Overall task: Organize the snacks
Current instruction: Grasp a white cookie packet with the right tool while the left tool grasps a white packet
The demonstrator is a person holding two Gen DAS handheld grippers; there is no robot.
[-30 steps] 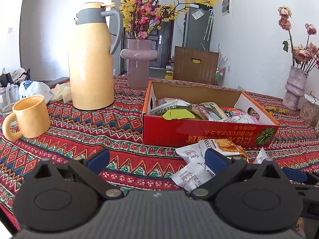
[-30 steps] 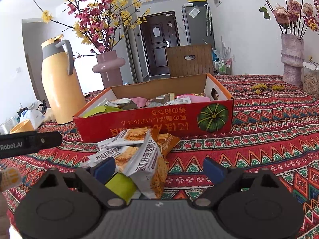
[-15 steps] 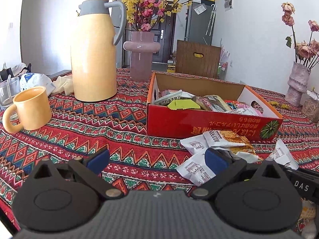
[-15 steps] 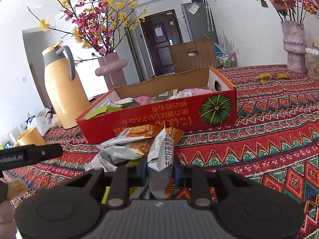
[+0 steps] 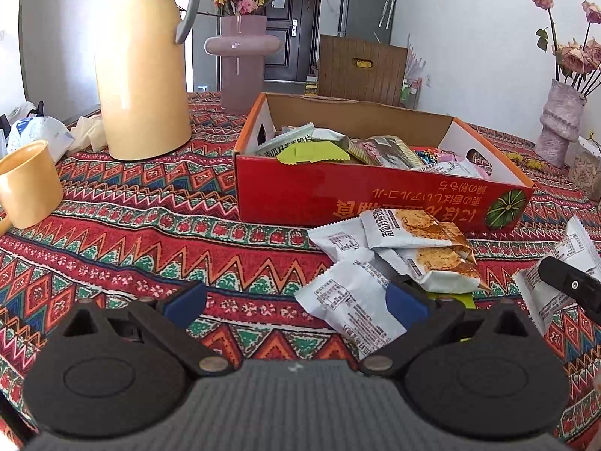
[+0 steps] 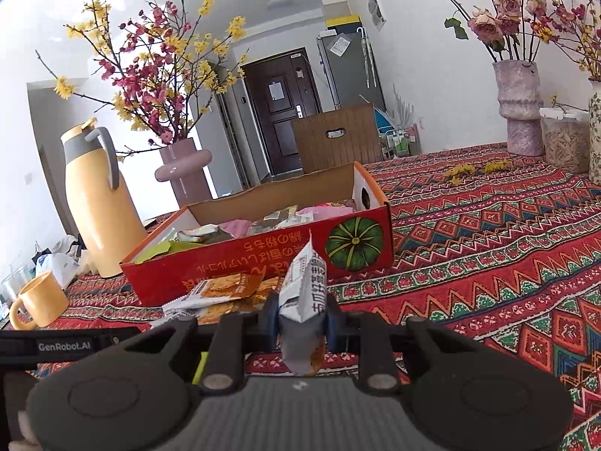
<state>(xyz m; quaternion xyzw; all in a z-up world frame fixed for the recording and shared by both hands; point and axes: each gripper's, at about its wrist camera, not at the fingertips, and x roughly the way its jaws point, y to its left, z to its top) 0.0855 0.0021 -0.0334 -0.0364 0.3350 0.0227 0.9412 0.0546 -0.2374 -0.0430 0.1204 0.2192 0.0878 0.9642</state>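
The right gripper (image 6: 300, 319) is clamping a white-and-orange foil cracker packet (image 6: 302, 293) between its blue pads, the jaws having just been closing onto it, and the packet is standing upright on edge at the centre of the right wrist view, raised above the heap. At twelve o'clock from it the red cardboard box printed with a green pumpkin (image 6: 263, 259) is sitting open, already part-filled with wrappers. More loose white cracker packets (image 5: 398, 251) are lying on the red zigzag-patterned tablecloth (image 5: 150, 233) just in front of the box, at one o'clock from the left gripper (image 5: 296, 300), whose jaws are standing wide apart and holding nothing; its right pad is touching or just over the nearest packet, and which cannot be told. The packet looks light, puffed and crinkly; its film is probably slick and the crackers inside brittle, so a gentle pinch across the flat middle or a sealed end seam seems safest. A cream-yellow thermos jug (image 5: 142, 64) and a yellow mug (image 5: 28, 184) are standing at ten o'clock.
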